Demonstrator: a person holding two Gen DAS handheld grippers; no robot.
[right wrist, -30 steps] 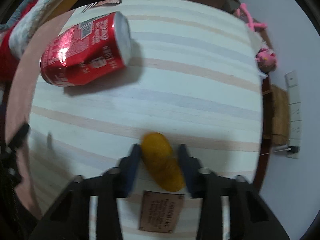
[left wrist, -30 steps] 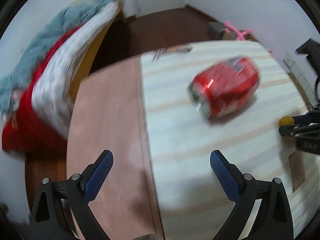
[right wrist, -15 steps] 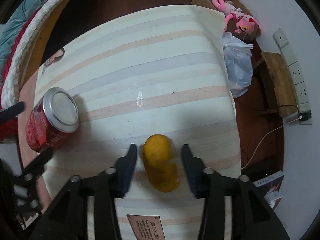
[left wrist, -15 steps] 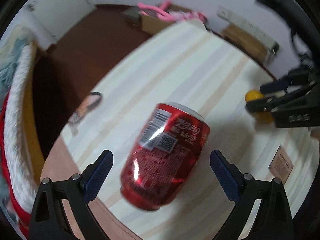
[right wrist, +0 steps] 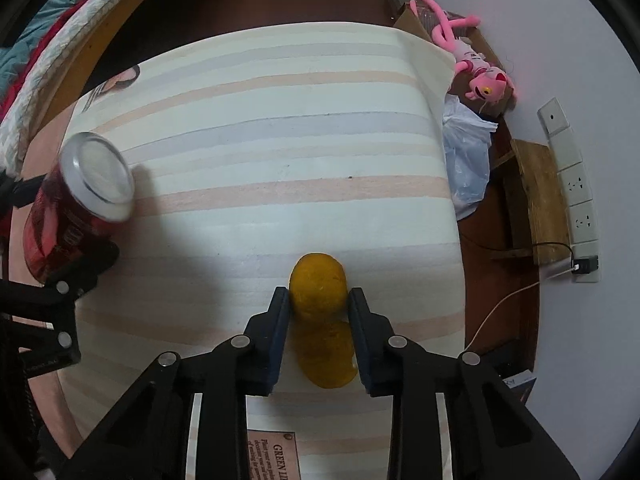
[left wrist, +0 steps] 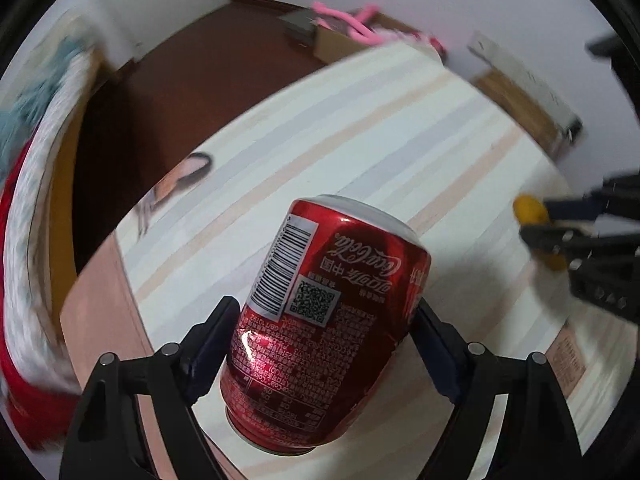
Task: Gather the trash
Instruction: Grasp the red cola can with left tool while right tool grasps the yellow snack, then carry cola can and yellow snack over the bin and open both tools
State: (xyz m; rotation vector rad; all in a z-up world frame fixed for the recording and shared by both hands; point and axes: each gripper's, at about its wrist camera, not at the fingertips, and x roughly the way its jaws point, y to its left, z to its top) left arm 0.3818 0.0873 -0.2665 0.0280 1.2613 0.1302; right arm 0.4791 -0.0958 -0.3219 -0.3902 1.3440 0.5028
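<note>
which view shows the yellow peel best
The right wrist view: the yellow peel lies central and sharp on the striped cloth between the closing right tool. The left wrist view catches only a small blurred bit of it at the right edge.

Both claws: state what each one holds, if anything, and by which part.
Left claw, jaws closing, grips the red can across its lower sides. Right claw, also closing, pinches the yellow peel across its middle.

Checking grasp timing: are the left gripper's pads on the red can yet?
Touching. Left wrist view: the closing left gripper has both blue pads against the red can, no gap visible.
</note>
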